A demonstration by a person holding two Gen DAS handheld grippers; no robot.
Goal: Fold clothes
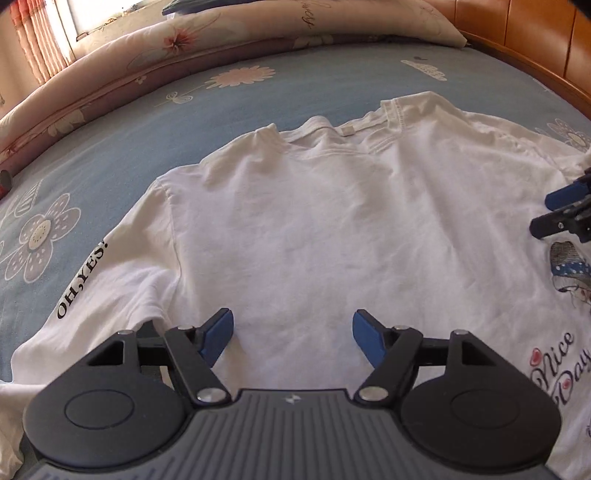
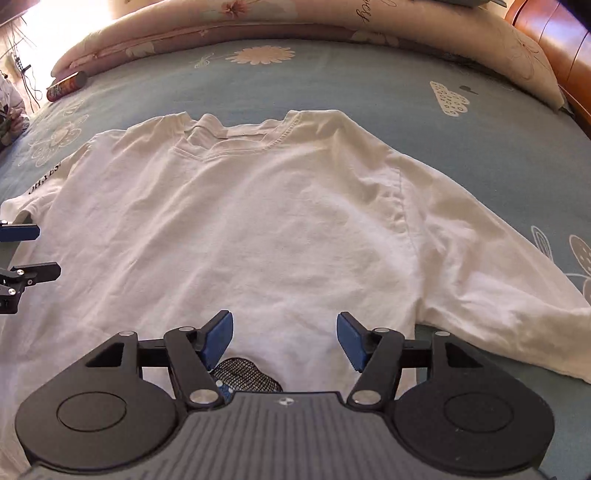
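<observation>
on the bed: one blue floral bedsheet (image 2: pixel 332 70), and spread flat upon it one white t-shirt (image 2: pixel 236 221), back side up, collar (image 2: pixel 240 133) pointing toward the far bolster, both sleeves laid outward. left sleeve (image 1: pixel 96 288) carries black lettering reading "oh, yes!"; a turned-up portion at the shirt's near right side shows a printed figure and red-and-black script, "nice day" (image 1: pixel 554 365). fabric lightly creased throughout. one left gripper (image 1: pixel 291 338), black frame with blue pads, hovering over the lower left body of the shirt, fingers spread apart with nothing between them, only cloth seen below. one right gripper (image 2: pixel 284 338), same make, over the lower middle of the shirt, fingers likewise parted and empty; a dark netted patch of the print shows just under its left finger. one pink floral quilt roll (image 2: pixel 207 26) along the far edge of the bed. one wooden headboard (image 2: pixel 554 40) at the far right. one cylindrical can (image 2: pixel 66 86) lying at the far left edge.
</observation>
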